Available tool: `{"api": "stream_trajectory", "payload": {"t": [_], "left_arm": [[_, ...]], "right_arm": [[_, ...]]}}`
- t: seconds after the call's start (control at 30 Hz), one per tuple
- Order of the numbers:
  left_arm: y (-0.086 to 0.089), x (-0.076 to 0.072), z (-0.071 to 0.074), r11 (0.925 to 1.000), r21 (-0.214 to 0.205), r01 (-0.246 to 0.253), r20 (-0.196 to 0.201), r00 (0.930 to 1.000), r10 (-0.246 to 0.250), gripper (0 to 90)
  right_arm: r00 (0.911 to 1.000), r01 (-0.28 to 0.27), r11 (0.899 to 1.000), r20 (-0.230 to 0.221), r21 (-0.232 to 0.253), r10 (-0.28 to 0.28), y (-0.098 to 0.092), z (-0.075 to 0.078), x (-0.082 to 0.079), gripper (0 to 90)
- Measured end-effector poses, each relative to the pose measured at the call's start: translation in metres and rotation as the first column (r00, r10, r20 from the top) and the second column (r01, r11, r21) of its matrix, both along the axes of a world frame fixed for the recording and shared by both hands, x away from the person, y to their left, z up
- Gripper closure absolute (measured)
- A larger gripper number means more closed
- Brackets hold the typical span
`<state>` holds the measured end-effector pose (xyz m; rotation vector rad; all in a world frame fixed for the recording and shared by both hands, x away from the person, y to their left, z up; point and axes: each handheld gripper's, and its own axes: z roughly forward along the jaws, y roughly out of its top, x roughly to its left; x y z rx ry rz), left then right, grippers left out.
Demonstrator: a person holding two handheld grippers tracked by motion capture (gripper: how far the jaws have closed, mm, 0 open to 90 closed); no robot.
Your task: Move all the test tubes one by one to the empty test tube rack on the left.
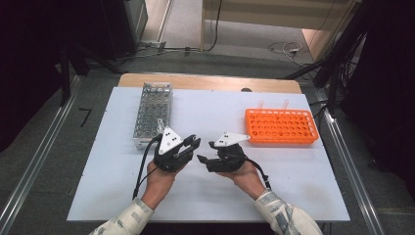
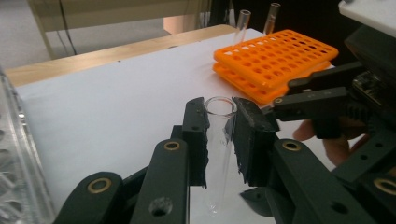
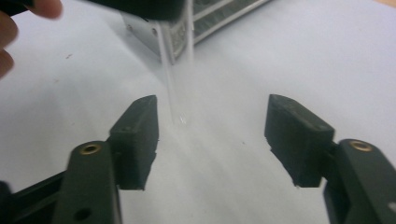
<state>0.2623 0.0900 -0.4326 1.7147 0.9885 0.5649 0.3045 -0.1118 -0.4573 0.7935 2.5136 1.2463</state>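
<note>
left gripper view: left gripper point(image 2: 219, 135) clamped on a clear test tube point(image 2: 218, 140), held upright between both pads, open mouth up. right gripper point(image 3: 212, 135) has jaws spread wide with nothing between the pads; the tube's rounded end hangs just ahead of them. orange rack point(image 1: 280, 126) sits near the table's point(image 1: 205, 196) right edge, metal rack point(image 1: 152, 113) toward the left; bare surface lies between them.
</note>
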Motion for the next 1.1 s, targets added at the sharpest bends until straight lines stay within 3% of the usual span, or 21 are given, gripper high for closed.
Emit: {"api": "stream_trajectory", "payload": {"t": [0.23,0.57,1.1], "left_arm": [[0.012,0.013,0.008,0.9988,-0.022,-0.044,-0.015,0.9989,0.044,75.2],[0.03,0.032,0.026,0.9933,-0.041,-0.108,-0.013,0.9941,0.108,75.2],[0.058,0.056,0.04,0.9732,-0.027,-0.228,0.01,0.9734,0.229,75.2]], "right_arm": [[0.9988,0.047,0.999,-0.012,0.003,-0.047,-0.01,0.003,0.007,26.9],[0.9954,0.095,0.995,-0.008,0.023,-0.095,-0.024,0.008,0.012,27.0],[0.9938,0.112,0.993,-0.007,0.03,-0.111,-0.028,0.01,0.013,27.4]]}}
